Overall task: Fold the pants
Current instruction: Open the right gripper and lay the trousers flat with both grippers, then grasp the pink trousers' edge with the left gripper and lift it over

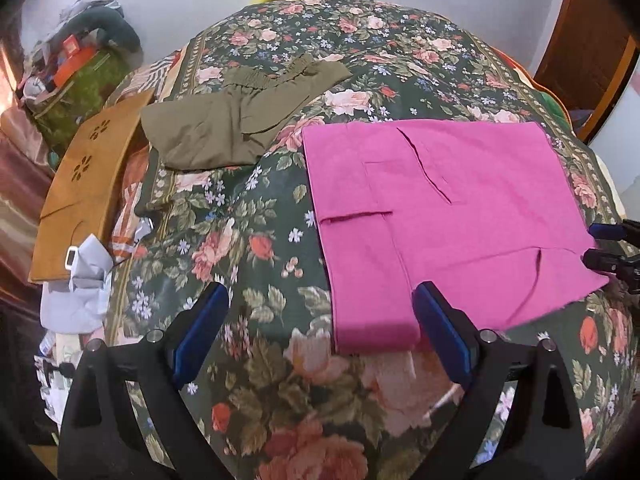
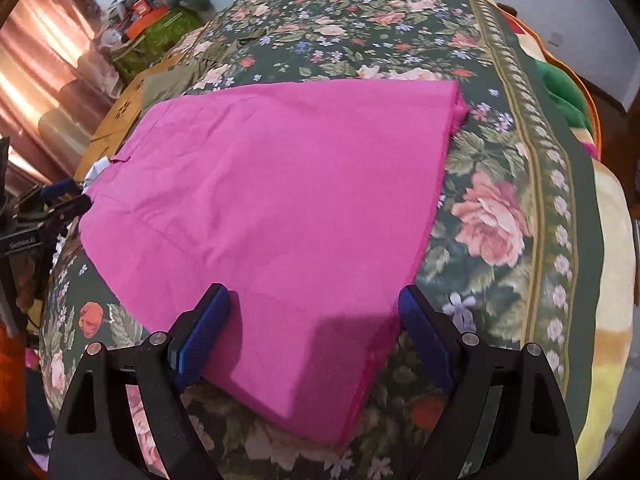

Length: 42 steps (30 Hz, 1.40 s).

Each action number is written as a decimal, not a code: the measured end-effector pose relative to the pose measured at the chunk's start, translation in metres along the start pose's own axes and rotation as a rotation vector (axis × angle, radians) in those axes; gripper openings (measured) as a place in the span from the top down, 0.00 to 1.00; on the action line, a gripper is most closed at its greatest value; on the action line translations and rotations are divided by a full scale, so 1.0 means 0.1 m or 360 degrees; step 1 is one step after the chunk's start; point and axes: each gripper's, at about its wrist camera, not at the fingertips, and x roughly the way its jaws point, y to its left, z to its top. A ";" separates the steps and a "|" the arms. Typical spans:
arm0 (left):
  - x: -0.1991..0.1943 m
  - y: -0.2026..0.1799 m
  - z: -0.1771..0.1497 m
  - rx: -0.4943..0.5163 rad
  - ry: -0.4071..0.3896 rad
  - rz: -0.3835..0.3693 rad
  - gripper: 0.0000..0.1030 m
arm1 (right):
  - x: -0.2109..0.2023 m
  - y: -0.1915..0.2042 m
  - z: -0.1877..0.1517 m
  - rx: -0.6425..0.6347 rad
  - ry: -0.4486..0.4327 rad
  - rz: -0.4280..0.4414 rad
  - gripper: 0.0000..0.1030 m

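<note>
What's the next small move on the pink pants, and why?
Probably lower the right gripper and close it on the near edge of the pink pants. Its jaws stand open with that edge between them, not gripped. The left gripper is open too, beside the pants' folded left end on the floral bedspread.

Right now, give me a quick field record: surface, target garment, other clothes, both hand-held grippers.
surface: floral bedspread
target: pink pants, lying flat, partly folded
other clothes: olive garment and tan garment, to the left of the pink pants
left hand-held gripper: open, empty, at the pants' near left corner
right hand-held gripper: open, above the pants' near edge, nothing gripped
</note>
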 end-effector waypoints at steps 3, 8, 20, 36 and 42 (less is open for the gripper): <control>-0.09 0.04 0.00 -0.0065 -0.0011 -0.0023 0.08 | -0.07 0.08 0.01 -0.0039 -0.0011 -0.0037 0.18; -0.38 0.15 0.00 -0.0237 -0.0112 -0.0137 0.08 | -0.31 0.35 0.09 -0.0177 -0.0166 -0.0062 0.18; -0.30 -0.05 -0.22 -0.0389 0.0000 -0.0310 0.08 | -0.17 0.85 0.26 -0.0344 -0.0336 -0.0070 0.18; 0.09 -0.06 -0.19 -0.0689 0.0198 -0.0726 0.03 | 0.15 0.78 0.16 -0.0352 -0.0162 0.0037 0.18; 0.24 0.02 -0.03 -0.0773 0.0212 -0.0809 0.04 | 0.16 0.79 0.14 -0.0340 -0.0157 0.0065 0.18</control>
